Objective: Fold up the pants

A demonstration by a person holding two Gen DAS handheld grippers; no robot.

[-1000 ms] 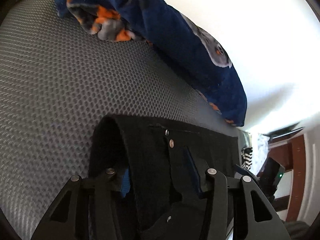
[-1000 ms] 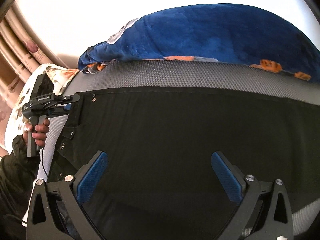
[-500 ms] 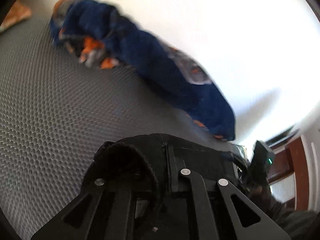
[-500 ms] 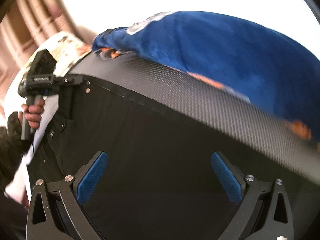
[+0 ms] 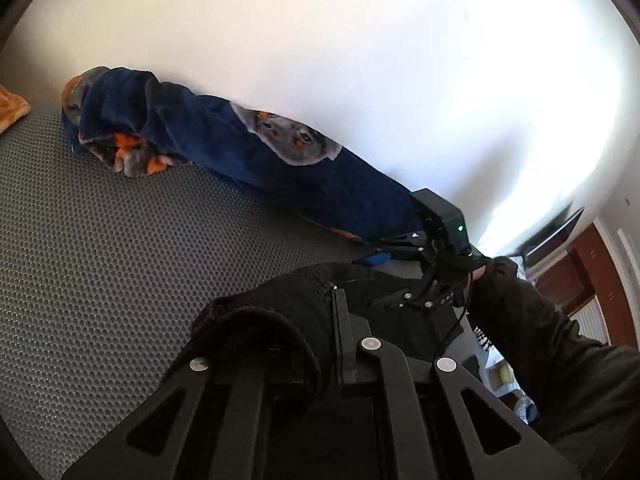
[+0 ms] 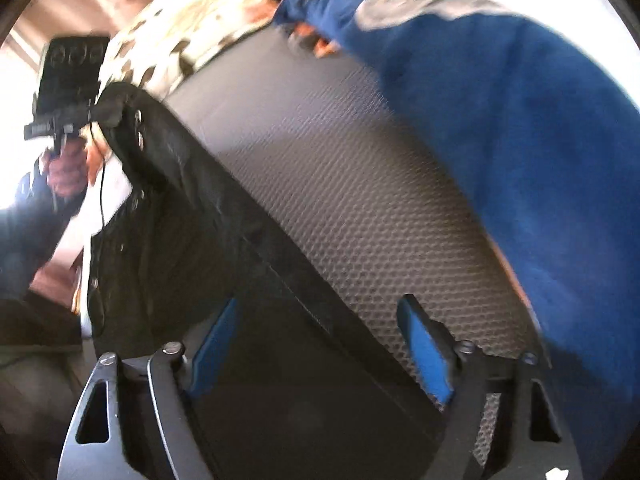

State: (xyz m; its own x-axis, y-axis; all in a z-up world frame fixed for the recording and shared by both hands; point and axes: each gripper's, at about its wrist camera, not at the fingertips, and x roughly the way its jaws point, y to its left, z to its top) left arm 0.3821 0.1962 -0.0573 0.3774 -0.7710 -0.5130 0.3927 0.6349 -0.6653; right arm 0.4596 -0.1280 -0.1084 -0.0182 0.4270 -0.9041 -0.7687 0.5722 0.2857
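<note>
Black pants (image 6: pixel 192 240) lie on a grey mesh bed surface (image 6: pixel 360 200). My left gripper (image 5: pixel 334 320) is shut on the waistband (image 5: pixel 272 320) and holds that corner raised off the surface. From the right wrist, the left gripper (image 6: pixel 102 114) shows at the far left with the lifted waistband in it, held by a hand. My right gripper (image 6: pixel 320 346) points steeply down over the pants' far edge. Its jaws are closing, with the fabric edge between the blue pads (image 6: pixel 424 356), which do not press on it. The right gripper (image 5: pixel 386 276) also shows from the left wrist.
A rolled blue blanket (image 5: pixel 280 168) with orange and grey print lies along the back of the bed by a white wall. It runs close beside the right gripper as the blue blanket (image 6: pixel 540 140). A spotted pillow (image 6: pixel 192 36) lies past the waistband.
The left gripper shut on the waistband and lifted it. The right gripper swung across to the pants' far edge, rolled and tipped downward, and its jaws narrowed.
</note>
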